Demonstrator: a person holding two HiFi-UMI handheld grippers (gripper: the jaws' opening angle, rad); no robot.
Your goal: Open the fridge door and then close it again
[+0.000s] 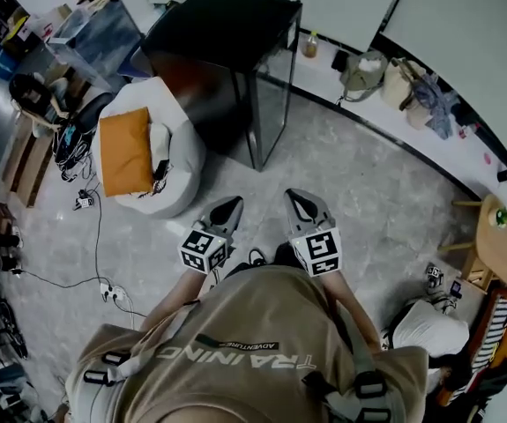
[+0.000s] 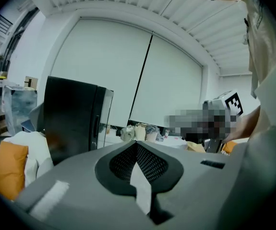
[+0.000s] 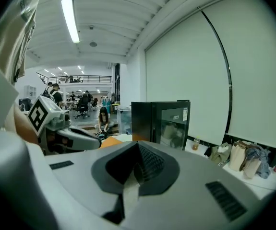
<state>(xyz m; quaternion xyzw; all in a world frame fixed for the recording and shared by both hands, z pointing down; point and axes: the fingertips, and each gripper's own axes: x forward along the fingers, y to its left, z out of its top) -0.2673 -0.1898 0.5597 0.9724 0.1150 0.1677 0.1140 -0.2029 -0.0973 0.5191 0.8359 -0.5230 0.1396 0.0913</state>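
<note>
Head view is showing the fridge (image 1: 227, 42) standing on the floor (image 1: 359, 183) ahead of you, its door (image 1: 272, 104) apparently shut, well apart from both tools. Your left hand-held gripper (image 1: 233, 204) and right hand-held gripper (image 1: 295, 196) are pointing toward it, jaws together, holding nothing. You should be stepping close before parting one for the door's edge.

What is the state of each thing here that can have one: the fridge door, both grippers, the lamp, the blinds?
fridge door: closed, nothing touches it.
left gripper: shut, empty.
right gripper: shut, empty.
ceiling lamp: on.
window blinds: pulled down.
</note>
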